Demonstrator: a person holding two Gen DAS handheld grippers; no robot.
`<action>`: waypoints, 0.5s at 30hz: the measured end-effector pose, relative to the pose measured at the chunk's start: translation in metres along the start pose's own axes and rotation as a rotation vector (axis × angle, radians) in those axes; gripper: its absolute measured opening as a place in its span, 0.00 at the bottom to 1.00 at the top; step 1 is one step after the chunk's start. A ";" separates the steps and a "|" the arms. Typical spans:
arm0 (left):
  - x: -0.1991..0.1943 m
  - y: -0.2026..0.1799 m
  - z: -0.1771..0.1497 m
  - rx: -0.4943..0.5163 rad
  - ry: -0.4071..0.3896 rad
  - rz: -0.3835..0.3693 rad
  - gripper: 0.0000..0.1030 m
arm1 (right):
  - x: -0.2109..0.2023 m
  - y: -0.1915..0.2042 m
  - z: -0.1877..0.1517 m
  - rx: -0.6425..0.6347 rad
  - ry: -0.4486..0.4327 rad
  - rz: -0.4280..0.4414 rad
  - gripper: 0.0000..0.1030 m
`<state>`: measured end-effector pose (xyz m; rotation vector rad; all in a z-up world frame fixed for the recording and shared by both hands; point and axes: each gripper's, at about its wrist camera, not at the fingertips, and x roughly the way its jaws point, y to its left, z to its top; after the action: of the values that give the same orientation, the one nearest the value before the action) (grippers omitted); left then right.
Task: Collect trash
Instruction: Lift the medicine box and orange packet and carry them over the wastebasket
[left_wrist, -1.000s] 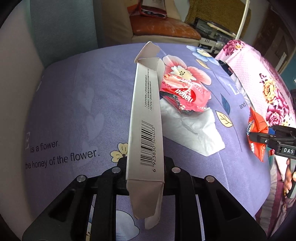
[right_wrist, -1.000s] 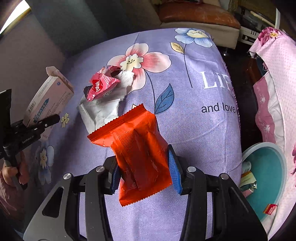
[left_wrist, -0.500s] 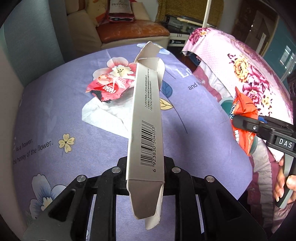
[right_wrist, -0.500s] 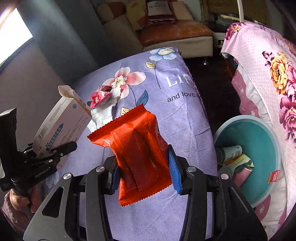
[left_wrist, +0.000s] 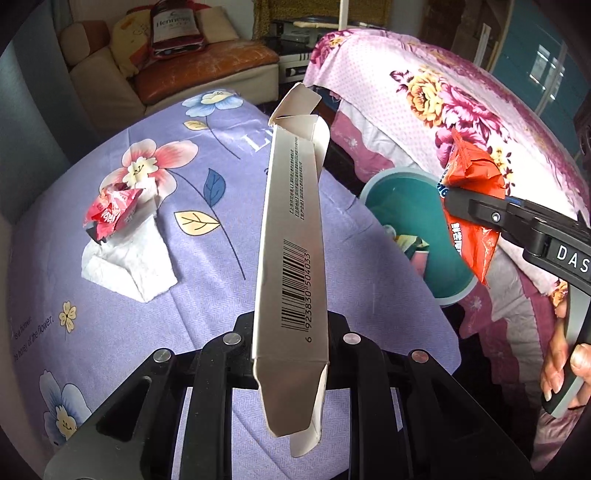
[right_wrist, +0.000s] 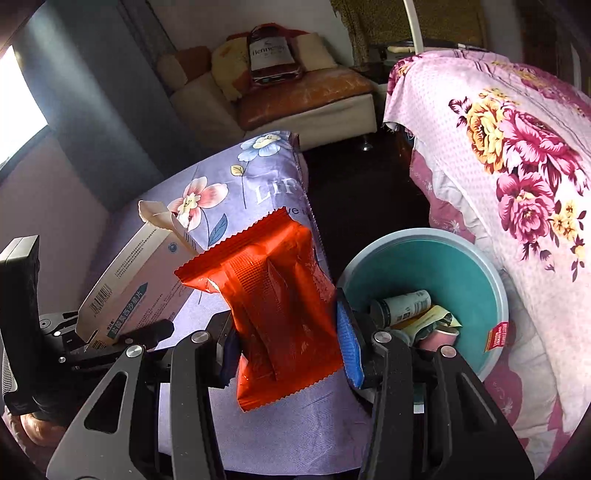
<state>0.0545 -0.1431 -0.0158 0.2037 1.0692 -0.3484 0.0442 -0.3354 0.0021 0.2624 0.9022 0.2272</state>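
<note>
The left gripper (left_wrist: 290, 332) clamps a long cardboard box (left_wrist: 293, 236) upright; the right gripper (right_wrist: 286, 332) pinches an orange wrapper (right_wrist: 273, 314), both carried toward the teal bin (right_wrist: 461, 258) at right for dropping.

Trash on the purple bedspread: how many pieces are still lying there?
2: a crumpled red wrapper resting on a white tissue, left on the bedspread. More may hide behind the held carton.

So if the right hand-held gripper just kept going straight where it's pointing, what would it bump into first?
Probably the purple flowered bedspread, near its edge. The right hand-held gripper holds an orange wrapper that sticks out ahead, so that would touch first. The teal bin sits off to the right. Depth is hard to judge.
</note>
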 end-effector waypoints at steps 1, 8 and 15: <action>0.003 -0.007 0.002 0.009 0.004 -0.003 0.20 | -0.003 -0.005 -0.001 0.001 -0.010 -0.014 0.41; 0.025 -0.053 0.016 0.077 0.042 -0.031 0.20 | -0.016 -0.055 -0.007 0.075 -0.046 -0.071 0.41; 0.048 -0.090 0.028 0.133 0.078 -0.065 0.20 | -0.022 -0.097 -0.014 0.157 -0.050 -0.106 0.41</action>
<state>0.0650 -0.2442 -0.0445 0.3037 1.1323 -0.4741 0.0280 -0.4318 -0.0202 0.3629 0.8832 0.0513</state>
